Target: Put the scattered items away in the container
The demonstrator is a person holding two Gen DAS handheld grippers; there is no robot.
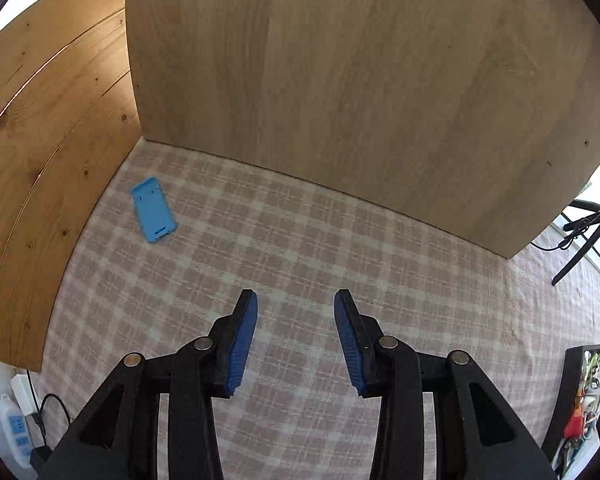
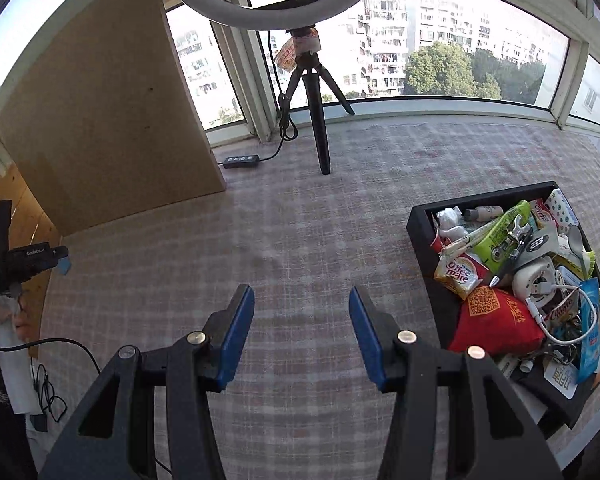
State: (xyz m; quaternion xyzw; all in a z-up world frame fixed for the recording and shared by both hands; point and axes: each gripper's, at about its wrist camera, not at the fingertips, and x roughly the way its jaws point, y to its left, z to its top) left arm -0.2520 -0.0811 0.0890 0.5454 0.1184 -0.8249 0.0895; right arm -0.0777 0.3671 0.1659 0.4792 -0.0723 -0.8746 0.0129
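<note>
Hovering wide open, both empty: left hand-held gripper (image 1: 296,300), right hand-held gripper (image 2: 302,298).

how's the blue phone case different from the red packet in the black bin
The blue phone case lies alone, flat on the checked tablecloth near the wooden boards; the red packet sits in the black container, piled among other items. The case is a plain, rigid-looking moulded shell; the packet looks soft and puffy, with yellow printing. The case is not yet tidied away; the packet already is. Neither is held by a gripper.
</note>
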